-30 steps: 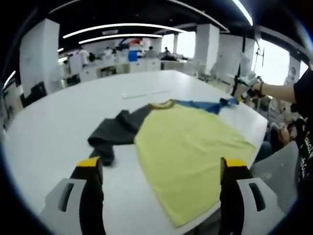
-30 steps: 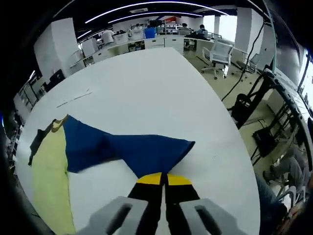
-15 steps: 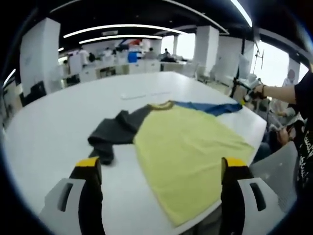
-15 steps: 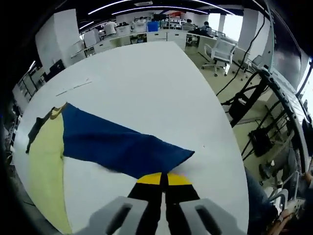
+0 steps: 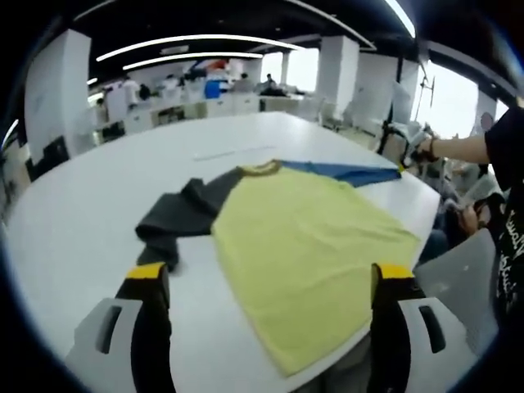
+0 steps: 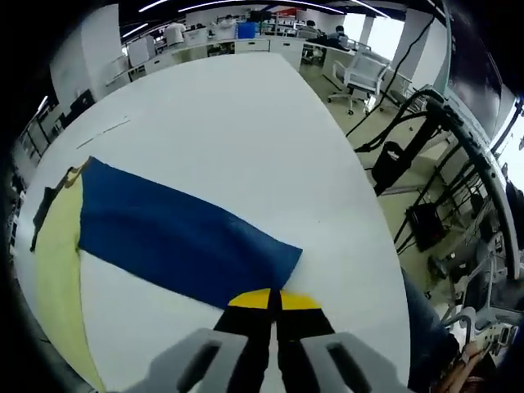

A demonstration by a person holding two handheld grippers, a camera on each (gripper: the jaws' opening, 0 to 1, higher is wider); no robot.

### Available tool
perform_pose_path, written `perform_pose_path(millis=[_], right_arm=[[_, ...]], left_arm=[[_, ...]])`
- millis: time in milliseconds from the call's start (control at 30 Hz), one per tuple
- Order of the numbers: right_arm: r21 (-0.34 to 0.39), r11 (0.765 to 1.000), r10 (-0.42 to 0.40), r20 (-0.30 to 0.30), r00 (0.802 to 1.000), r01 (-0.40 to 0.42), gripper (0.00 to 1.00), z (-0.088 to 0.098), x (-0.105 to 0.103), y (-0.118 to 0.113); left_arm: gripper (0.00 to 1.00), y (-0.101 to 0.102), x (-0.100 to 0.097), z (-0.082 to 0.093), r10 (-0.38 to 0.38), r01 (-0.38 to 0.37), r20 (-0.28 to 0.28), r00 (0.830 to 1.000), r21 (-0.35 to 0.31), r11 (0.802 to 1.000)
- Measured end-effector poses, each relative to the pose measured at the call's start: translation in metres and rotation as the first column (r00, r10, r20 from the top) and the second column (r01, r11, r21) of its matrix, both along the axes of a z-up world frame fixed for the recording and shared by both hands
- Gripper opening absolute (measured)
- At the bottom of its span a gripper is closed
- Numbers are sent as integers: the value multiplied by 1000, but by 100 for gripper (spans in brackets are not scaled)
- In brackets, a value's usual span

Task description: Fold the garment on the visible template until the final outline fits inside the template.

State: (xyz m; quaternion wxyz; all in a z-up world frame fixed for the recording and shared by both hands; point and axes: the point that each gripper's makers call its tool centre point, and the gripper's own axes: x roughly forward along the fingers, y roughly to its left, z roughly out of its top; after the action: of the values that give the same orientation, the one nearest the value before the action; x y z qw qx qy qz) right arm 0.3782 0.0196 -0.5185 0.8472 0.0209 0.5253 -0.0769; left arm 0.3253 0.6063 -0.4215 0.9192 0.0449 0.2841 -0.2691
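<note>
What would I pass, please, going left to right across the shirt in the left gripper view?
Grey sleeve → yellow body → blue sleeve → right gripper at the sleeve's far end.

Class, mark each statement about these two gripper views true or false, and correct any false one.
1. The right hand-held gripper is shut on the blue sleeve. True.
2. The shirt's body is red. False: it is yellow.
3. The left hand-held gripper is open, holding nothing. True.
4. The dark grey sleeve lies stretched out flat. False: it lies bunched.
5. The shirt lies on a white table. True.
</note>
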Motion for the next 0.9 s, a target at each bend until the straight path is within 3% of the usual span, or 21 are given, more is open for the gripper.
perform_pose_path(millis=[200,433,633,900], right_arm=[[-1,1000,-6,-13,1000,6,0,-8,-2,0],[-12,1000,-17,-21,1000,17,0,-5,-1,-3],[22,995,-102,19,995,102,20,4,2,-6],[49,994,-91,-36,995,93,23,-2,-10,1]], left_arm=[[99,2,0,-1,4,-3,-6,1000,7,1000],[99,3,-4,-4,2,-1,-24,1000,15,1000],[99,2,-3,-2,5,-5,-11,1000,18,1000],[97,1,-4,-1,-10,10,1,1000,48,999]])
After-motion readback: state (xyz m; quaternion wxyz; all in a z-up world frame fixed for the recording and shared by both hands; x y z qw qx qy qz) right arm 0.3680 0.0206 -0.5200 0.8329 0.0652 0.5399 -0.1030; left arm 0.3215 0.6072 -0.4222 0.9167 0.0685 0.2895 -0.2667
